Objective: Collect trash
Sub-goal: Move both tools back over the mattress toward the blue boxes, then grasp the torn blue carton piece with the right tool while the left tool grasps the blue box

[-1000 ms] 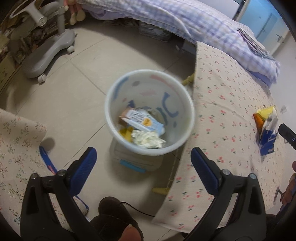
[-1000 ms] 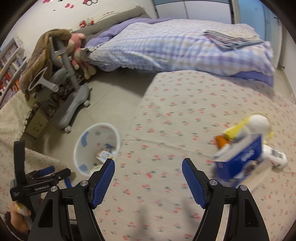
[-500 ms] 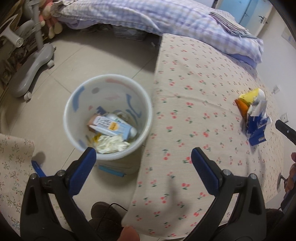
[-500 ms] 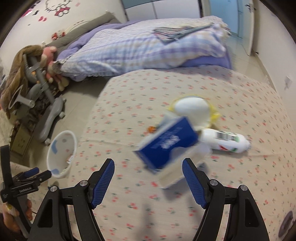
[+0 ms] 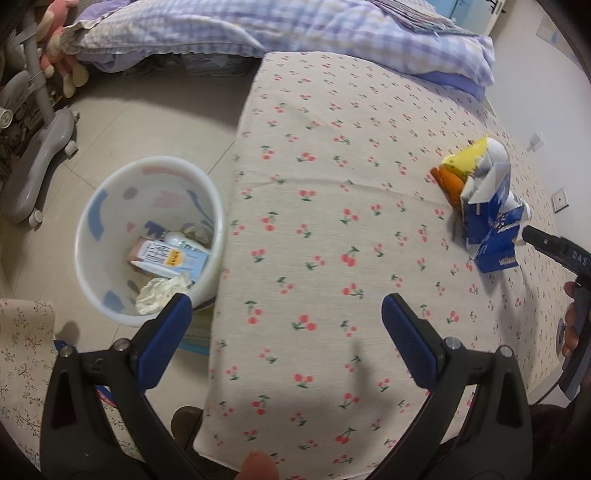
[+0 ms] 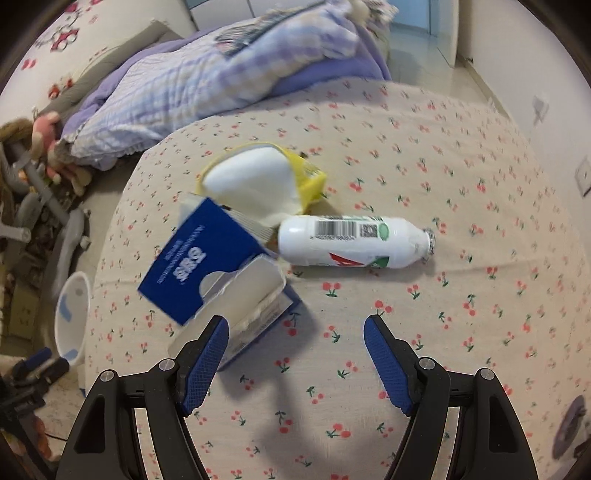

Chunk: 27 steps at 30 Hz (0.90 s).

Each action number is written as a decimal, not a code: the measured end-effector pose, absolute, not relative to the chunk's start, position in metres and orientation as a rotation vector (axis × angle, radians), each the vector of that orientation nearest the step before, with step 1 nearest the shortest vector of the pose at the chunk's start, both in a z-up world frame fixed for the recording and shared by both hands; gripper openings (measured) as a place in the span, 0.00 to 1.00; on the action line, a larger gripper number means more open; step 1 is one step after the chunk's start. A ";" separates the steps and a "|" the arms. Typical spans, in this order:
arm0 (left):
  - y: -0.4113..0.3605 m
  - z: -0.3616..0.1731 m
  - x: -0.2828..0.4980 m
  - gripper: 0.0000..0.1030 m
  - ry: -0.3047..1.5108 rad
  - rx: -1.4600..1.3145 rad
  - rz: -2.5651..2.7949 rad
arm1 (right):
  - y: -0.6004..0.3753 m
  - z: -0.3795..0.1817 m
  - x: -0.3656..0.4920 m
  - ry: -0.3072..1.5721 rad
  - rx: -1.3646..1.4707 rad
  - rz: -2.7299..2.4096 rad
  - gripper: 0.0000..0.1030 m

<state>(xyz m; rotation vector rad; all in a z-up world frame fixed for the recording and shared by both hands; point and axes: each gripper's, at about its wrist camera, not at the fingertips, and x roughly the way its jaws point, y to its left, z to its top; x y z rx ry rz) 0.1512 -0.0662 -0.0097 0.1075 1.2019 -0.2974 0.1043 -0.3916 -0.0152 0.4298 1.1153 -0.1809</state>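
A pile of trash lies on the cherry-print table (image 6: 461,192): a torn blue carton (image 6: 207,258), a white bottle (image 6: 351,242) on its side, and a yellow and white wrapper (image 6: 258,181). The pile also shows in the left wrist view, with the carton (image 5: 491,225) at the right. My right gripper (image 6: 295,332) is open just short of the carton and bottle, its left finger at the carton's edge. My left gripper (image 5: 286,321) is open and empty over the table's near edge, beside the white trash bin (image 5: 110,221), which holds a milk carton (image 5: 170,256) and crumpled paper.
The bin stands on the tiled floor left of the table and shows small in the right wrist view (image 6: 72,317). A bed with a purple checked quilt (image 5: 258,26) lies behind the table. A grey chair base (image 5: 40,147) stands at the far left.
My right gripper has moved in close to the trash pile, which now fills its view. My left gripper has swung right, from over the bin to over the table.
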 end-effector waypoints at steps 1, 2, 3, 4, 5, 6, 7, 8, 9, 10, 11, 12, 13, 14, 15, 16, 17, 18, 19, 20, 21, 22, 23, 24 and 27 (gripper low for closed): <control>-0.068 -0.010 0.151 0.99 1.203 0.111 -0.301 | -0.394 -0.018 0.105 1.124 0.449 -0.185 0.75; -0.071 -0.011 0.151 0.99 1.205 0.114 -0.304 | -0.398 -0.019 0.105 1.125 0.473 -0.188 0.75; -0.073 -0.012 0.151 0.99 1.207 0.116 -0.305 | -0.401 -0.019 0.106 1.121 0.497 -0.184 0.75; -0.074 -0.012 0.151 0.99 1.209 0.117 -0.306 | -0.403 -0.019 0.106 1.116 0.520 -0.178 0.75; -0.074 -0.012 0.151 0.99 1.210 0.117 -0.306 | -0.403 -0.017 0.107 1.110 0.537 -0.172 0.75; -0.075 -0.013 0.151 0.99 1.211 0.117 -0.306 | -0.403 -0.015 0.108 1.105 0.554 -0.165 0.75; -0.075 -0.013 0.151 0.99 1.212 0.117 -0.305 | -0.402 -0.012 0.109 1.097 0.571 -0.154 0.75; -0.075 -0.013 0.151 0.99 1.212 0.116 -0.305 | -0.400 -0.008 0.110 1.088 0.583 -0.143 0.75; -0.075 -0.013 0.151 0.99 1.213 0.116 -0.305 | -0.397 -0.006 0.111 1.082 0.587 -0.136 0.75; -0.075 -0.013 0.151 0.99 1.213 0.116 -0.304 | -0.392 -0.004 0.113 1.080 0.586 -0.129 0.75; -0.075 -0.013 0.151 0.99 1.213 0.116 -0.304 | -0.387 -0.003 0.115 1.080 0.579 -0.120 0.75; -0.074 -0.013 0.151 0.99 1.214 0.116 -0.303 | -0.382 -0.003 0.117 1.083 0.572 -0.113 0.75; -0.074 -0.014 0.151 0.99 1.214 0.116 -0.302 | -0.377 -0.003 0.120 1.088 0.564 -0.108 0.75; -0.073 -0.014 0.151 0.99 1.214 0.115 -0.301 | -0.372 -0.005 0.123 1.097 0.554 -0.107 0.75; -0.072 -0.014 0.150 0.99 1.213 0.109 -0.302 | -0.369 -0.007 0.125 1.105 0.548 -0.108 0.75; -0.072 -0.014 0.150 0.99 1.213 0.109 -0.301 | -0.365 -0.010 0.127 1.115 0.542 -0.110 0.75; -0.071 -0.015 0.150 0.99 1.213 0.109 -0.300 | -0.362 -0.014 0.130 1.128 0.535 -0.110 0.75; -0.072 -0.015 0.150 0.99 1.213 0.110 -0.301 | -0.360 -0.018 0.131 1.137 0.530 -0.111 0.75; -0.072 -0.015 0.150 0.99 1.212 0.111 -0.304 | -0.358 -0.021 0.132 1.149 0.522 -0.114 0.75; -0.074 -0.015 0.149 0.99 1.211 0.117 -0.308 | -0.358 -0.024 0.132 1.155 0.517 -0.117 0.75; -0.076 -0.016 0.149 0.99 1.211 0.124 -0.312 | -0.358 -0.027 0.131 1.162 0.514 -0.119 0.75; -0.080 -0.016 0.148 0.99 1.211 0.134 -0.321 | -0.360 -0.029 0.129 1.169 0.516 -0.118 0.74; -0.084 -0.017 0.148 0.99 1.212 0.141 -0.330 | -0.362 -0.031 0.127 1.176 0.519 -0.120 0.72; -0.088 -0.017 0.148 0.99 1.213 0.147 -0.340 | -0.364 -0.032 0.124 1.181 0.521 -0.123 0.61; -0.104 -0.018 0.148 0.99 1.221 0.156 -0.384 | -0.373 -0.037 0.116 1.197 0.552 -0.095 0.38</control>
